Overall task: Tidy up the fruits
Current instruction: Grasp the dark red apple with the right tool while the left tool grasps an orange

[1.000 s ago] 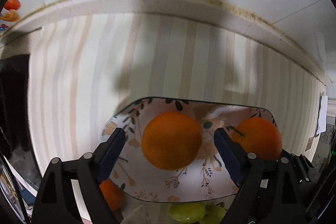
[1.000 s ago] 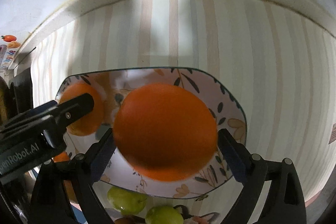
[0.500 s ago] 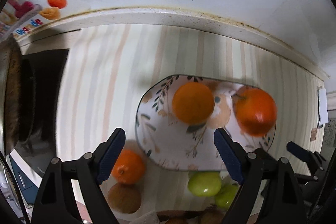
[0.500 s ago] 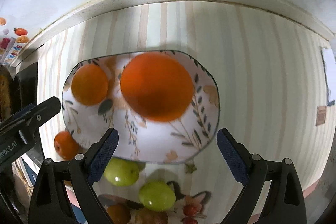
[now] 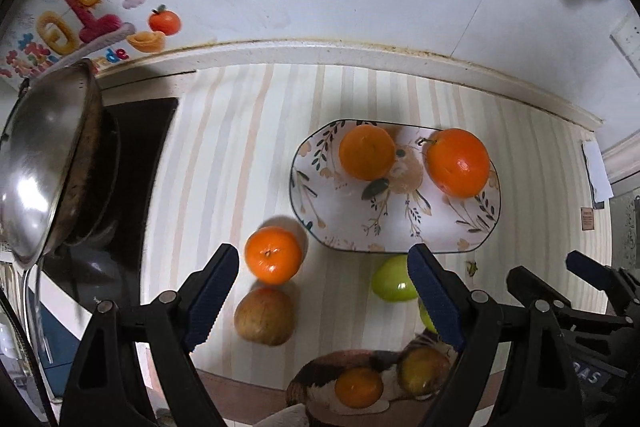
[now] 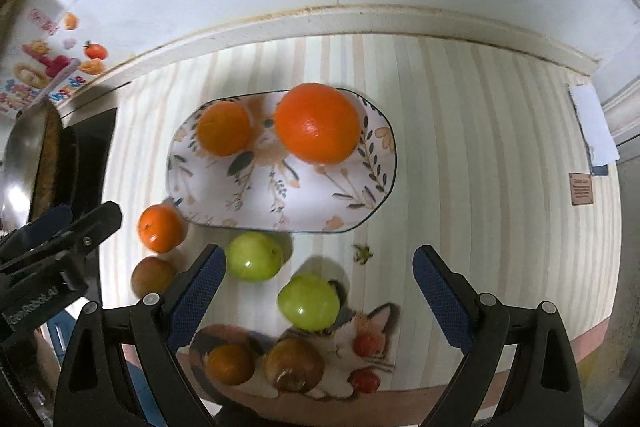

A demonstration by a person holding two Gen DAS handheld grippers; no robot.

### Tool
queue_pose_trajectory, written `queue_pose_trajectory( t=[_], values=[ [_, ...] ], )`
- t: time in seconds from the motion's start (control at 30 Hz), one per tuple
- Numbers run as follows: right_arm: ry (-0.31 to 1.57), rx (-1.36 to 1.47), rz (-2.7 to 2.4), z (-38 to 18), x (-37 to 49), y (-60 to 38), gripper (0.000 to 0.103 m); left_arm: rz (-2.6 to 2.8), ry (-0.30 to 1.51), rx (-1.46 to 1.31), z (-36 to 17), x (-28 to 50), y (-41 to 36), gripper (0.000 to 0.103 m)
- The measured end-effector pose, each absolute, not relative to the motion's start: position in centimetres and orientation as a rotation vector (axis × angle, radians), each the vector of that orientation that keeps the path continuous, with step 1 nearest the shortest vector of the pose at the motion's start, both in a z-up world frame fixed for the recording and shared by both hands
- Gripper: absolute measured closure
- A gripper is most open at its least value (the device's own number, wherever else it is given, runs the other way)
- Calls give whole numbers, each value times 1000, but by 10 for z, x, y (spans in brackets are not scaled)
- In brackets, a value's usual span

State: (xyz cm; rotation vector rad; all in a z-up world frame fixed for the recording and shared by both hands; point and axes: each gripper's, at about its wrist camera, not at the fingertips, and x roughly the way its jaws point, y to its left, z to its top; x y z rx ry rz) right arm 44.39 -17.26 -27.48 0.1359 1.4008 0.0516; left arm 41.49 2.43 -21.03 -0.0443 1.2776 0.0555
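A floral plate (image 5: 400, 231) (image 6: 280, 203) on the striped mat holds two oranges: a smaller one (image 5: 366, 153) (image 6: 224, 129) at left and a bigger one (image 5: 458, 163) (image 6: 318, 123) at right. In front of the plate lie a small orange (image 5: 273, 255) (image 6: 161, 229), a brownish fruit (image 5: 264, 315) (image 6: 152, 277) and two green apples (image 6: 254, 255) (image 6: 309, 302). My left gripper (image 5: 325, 297) hangs open and empty high over the small orange and brownish fruit. My right gripper (image 6: 317, 295) is open and empty too, above the green apples.
A metal wok (image 5: 44, 163) sits on a black stove at the left. More fruit, an orange (image 6: 230, 363) and a brown one (image 6: 294, 365), lies on a cat-print mat (image 6: 360, 327) at the front edge. A tiled wall with stickers (image 5: 100, 23) backs the counter.
Both grippers have risen and drawn back from the plate. The right one let go of the big orange, which now lies on the plate. More of the counter and loose fruit shows.
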Motion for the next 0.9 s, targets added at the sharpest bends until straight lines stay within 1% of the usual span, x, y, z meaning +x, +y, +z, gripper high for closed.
queue_pose_trajectory(
  t=[0.23,0.37,0.4,0.47,0.57,0.83,0.9],
  values=[
    [1312,136,65,-234,412,-164,6,50,1219,-70,-185,388,26,17],
    [1306,172,78,-229,398,-165,6,41,1215,-64,-181,377,24,17],
    [1314,189,78,-232,395,-167,6,35,1228,-59,-183,373,22,15],
    [1348,216,92,-243,389,-170,5,29,1249,-47,-190,369,20,10],
    [1413,259,113,-268,374,-175,5,12,1289,-32,-211,354,15,10],
    [1627,339,149,-358,334,-173,6,69,1521,-14,-302,314,27,10],
    [1669,375,168,-380,328,-167,9,84,1553,-24,-316,308,32,10]
  ],
)
